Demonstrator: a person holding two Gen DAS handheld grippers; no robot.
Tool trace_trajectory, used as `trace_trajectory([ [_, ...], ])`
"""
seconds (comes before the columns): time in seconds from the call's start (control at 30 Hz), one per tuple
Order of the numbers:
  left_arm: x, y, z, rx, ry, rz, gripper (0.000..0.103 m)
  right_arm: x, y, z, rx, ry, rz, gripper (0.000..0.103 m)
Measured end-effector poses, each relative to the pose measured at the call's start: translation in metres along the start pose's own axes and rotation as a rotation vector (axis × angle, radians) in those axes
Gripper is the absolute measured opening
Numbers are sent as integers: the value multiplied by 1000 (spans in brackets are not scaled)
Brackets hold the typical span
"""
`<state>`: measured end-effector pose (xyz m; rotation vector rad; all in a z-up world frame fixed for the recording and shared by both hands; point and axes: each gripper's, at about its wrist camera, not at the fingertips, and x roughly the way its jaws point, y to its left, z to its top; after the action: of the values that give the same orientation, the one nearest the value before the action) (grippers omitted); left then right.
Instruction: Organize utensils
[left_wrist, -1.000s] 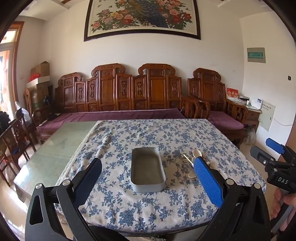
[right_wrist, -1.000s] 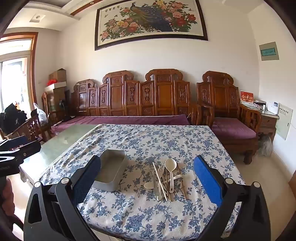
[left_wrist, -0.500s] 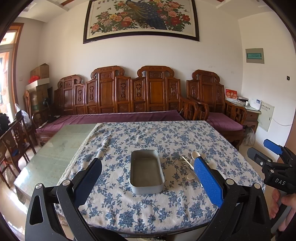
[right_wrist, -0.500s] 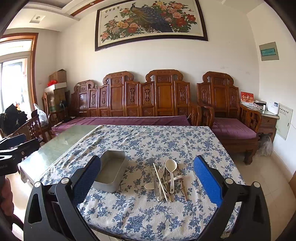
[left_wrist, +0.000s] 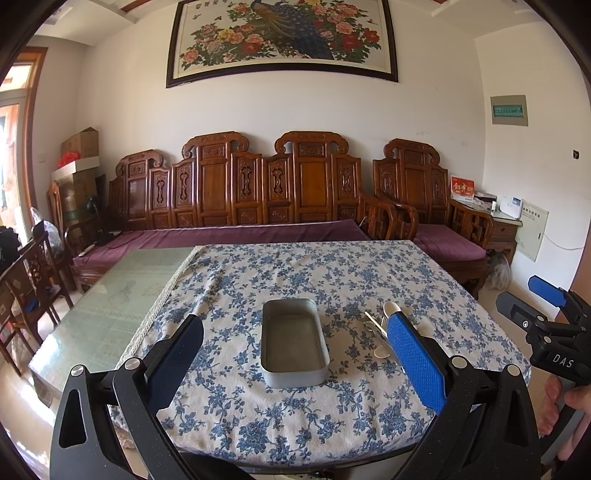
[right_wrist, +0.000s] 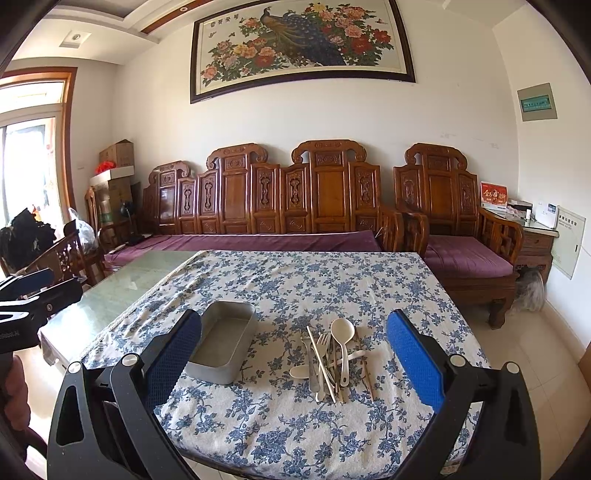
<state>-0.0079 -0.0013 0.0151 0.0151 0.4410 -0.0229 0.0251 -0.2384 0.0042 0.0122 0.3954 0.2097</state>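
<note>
An empty grey metal tin sits on the blue-flowered tablecloth. To its right lies a pile of utensils: cream spoons, a fork, chopsticks, a metal piece. My left gripper hangs open before the table's near edge, facing the tin, nothing between its fingers. My right gripper is open too, in front of the pile and tin, holding nothing. In the left wrist view the blue pad hides part of the pile.
Left of the cloth the table shows a bare green glass top. Carved wooden benches with purple cushions line the far wall. Wooden chairs stand at the left. A hand holds the other gripper at the right edge.
Both views have tilted slightly upward and drawn back a little; the table sits lower in frame. Tin and utensils have not moved. Both grippers stay open.
</note>
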Motion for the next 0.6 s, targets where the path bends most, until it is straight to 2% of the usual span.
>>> trace_trajectory([
  [0.6, -2, -1, 4, 2, -2, -4, 97, -1, 3, 1, 0, -2, -1, 100],
])
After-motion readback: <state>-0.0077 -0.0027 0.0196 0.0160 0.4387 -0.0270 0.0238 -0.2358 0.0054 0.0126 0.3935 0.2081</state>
